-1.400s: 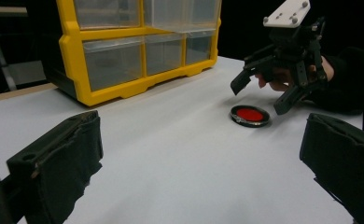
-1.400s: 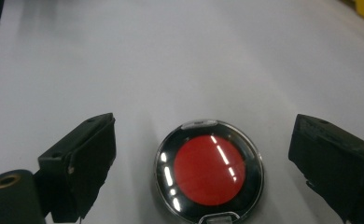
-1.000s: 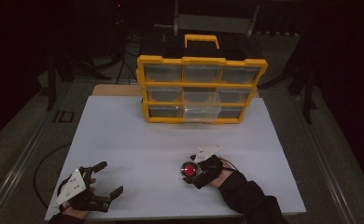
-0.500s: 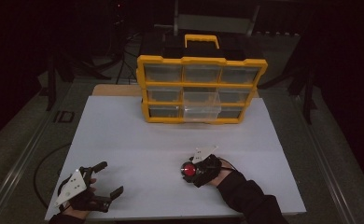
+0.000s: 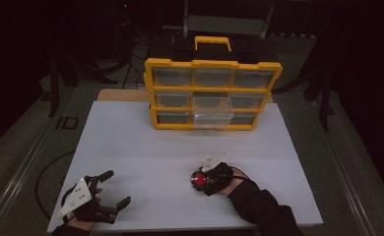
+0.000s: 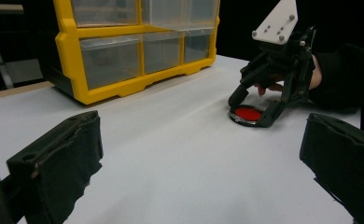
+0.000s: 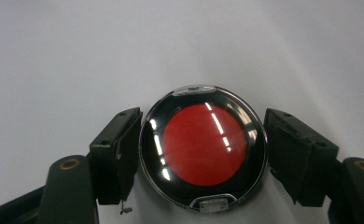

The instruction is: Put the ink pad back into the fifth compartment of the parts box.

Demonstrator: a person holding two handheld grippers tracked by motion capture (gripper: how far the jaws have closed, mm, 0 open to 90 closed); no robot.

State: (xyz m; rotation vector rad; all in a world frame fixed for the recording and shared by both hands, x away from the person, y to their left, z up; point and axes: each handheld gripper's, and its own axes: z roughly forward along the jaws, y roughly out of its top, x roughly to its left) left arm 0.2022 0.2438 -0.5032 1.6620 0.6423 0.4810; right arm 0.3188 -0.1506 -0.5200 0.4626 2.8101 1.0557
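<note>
A round case [image 7: 202,144] with a red face, black rim and clear lid lies flat on the white table [image 5: 180,142] at the near right. My right gripper [image 7: 202,156] points down over it. Its jaws have just been closing, and both pads now press on the rim of the case [image 5: 198,180], one from each side. The left gripper view shows that gripper [image 6: 251,111] straddling the case [image 6: 246,114]. My left gripper [image 5: 117,188] rests at the table's near left corner, open, with nothing between its jaws [image 6: 201,154].
A yellow organiser [image 5: 212,93] with clear drawers and a yellow handle stands at the far middle of the table. One middle drawer [image 5: 212,112] is pulled partly out. Bare white tabletop lies between the organiser and both hands.
The right gripper's jaws have drawn in onto the round case. Both hands have stayed in place, and the case has not shifted.
</note>
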